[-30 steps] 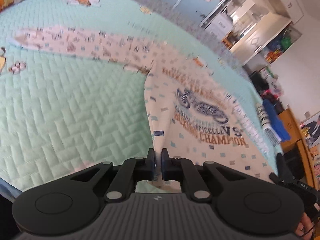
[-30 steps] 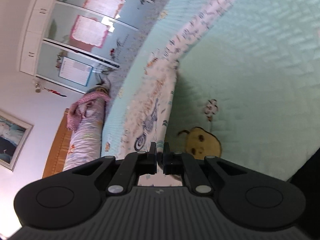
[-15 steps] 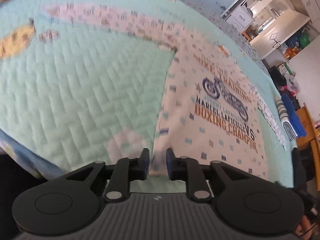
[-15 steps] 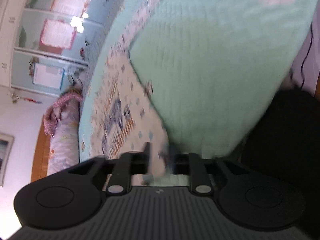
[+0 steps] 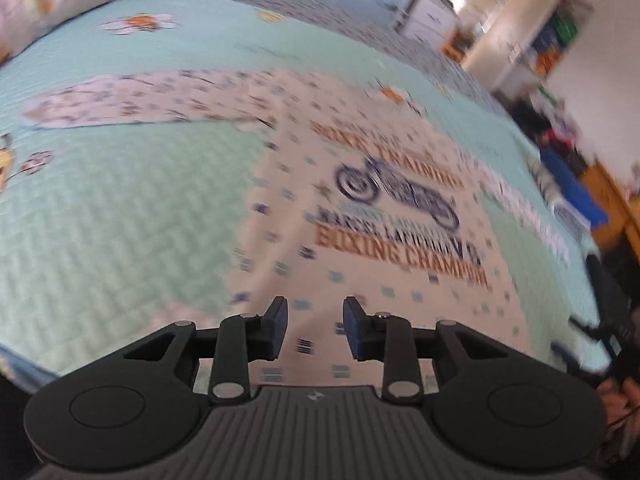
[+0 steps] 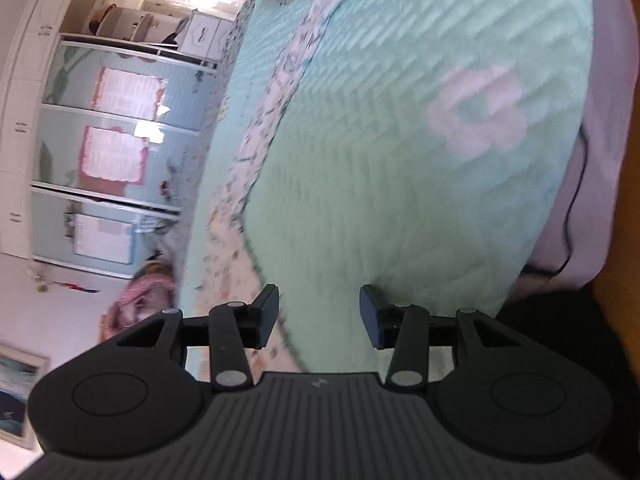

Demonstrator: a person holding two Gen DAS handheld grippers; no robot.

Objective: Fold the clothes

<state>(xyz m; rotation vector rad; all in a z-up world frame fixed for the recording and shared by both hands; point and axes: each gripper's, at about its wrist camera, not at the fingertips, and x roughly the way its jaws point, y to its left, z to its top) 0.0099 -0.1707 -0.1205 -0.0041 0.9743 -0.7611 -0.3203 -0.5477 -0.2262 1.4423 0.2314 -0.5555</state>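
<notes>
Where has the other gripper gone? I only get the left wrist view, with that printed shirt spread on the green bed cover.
Observer: The right gripper hangs over the shirt's edge, jaws opening, nothing between them.
Operator: What's under it?
Observer: Mostly bare quilt, with a pale pink flower stitched on.
Operator: Anything beyond the bed?
Observer: Sliding wardrobe doors with pink-framed panels.

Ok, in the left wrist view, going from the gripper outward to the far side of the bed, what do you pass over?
Left gripper, its jaws opening with nothing pinched → the shirt's hem → BOXING CHAMPION lettering → motorcycle print → long sleeve stretched leftward → mint quilt → grey patterned border.
</notes>
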